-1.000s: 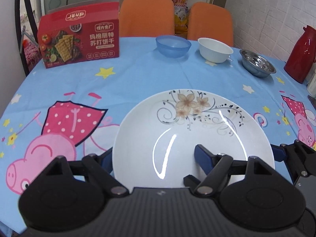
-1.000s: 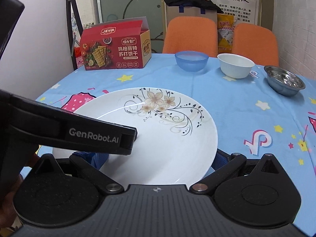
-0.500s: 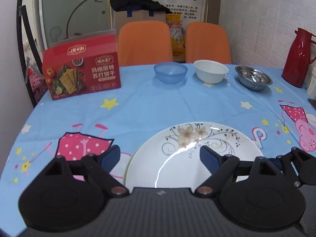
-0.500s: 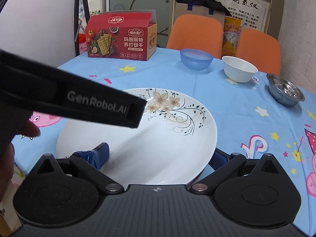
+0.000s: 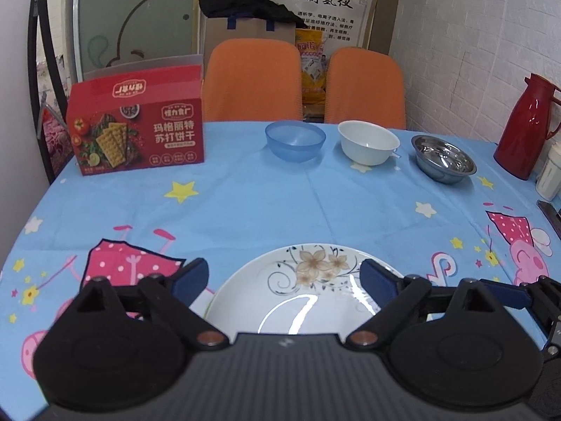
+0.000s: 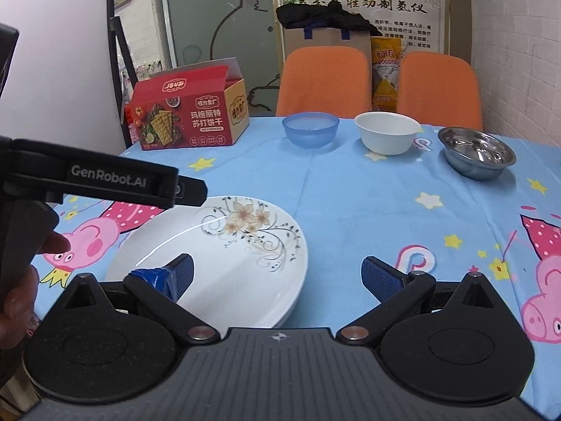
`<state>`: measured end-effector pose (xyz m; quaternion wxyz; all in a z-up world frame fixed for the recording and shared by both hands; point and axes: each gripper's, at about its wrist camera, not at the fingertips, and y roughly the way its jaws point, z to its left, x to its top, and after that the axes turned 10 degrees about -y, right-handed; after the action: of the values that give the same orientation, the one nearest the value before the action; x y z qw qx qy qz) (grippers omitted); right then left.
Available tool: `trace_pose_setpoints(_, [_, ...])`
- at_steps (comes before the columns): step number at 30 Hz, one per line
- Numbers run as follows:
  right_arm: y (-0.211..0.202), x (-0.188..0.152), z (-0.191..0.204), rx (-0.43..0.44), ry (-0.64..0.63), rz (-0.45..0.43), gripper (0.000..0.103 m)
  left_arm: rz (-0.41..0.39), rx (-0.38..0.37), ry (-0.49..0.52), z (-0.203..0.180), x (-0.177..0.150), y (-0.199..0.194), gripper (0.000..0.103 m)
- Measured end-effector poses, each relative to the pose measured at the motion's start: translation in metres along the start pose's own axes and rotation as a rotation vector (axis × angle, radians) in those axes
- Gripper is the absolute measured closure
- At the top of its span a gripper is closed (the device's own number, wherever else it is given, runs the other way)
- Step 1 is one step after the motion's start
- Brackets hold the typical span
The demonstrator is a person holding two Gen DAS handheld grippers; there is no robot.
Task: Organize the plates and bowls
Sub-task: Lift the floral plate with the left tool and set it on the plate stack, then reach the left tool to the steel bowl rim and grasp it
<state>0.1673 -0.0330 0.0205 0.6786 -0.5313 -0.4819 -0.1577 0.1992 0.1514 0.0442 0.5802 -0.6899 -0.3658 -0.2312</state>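
White porcelain plate with a brown flower print (image 5: 308,291) lies on the blue cartoon tablecloth (image 5: 280,203) near us, seemingly atop another plate. Our left gripper (image 5: 284,277), jaws just opening, and right gripper (image 6: 277,273), narrowing slightly, both stand spread, holding nothing. Left to gather, we judge: the blue plastic bowl (image 5: 295,140), white bowl (image 5: 368,142) and steel bowl (image 5: 443,158), apart at the far edge.
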Motion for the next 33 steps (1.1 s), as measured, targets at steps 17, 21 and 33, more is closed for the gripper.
trace_pose_setpoints(17, [0.011, -0.007, -0.169, -0.177, 0.266, -0.002, 0.013, 0.086, -0.085, 0.137, -0.095, 0.044, 0.079, 0.006])
trace_pose_setpoints(21, [0.026, -0.01, -0.198, -0.183, 0.3, 0.015, 0.013, 0.093, -0.089, 0.18, -0.119, 0.058, 0.105, 0.005])
trace_pose_setpoints(33, [0.049, -0.008, -0.25, -0.188, 0.303, 0.041, 0.013, 0.063, -0.227, 0.224, -0.189, 0.119, 0.159, 0.005])
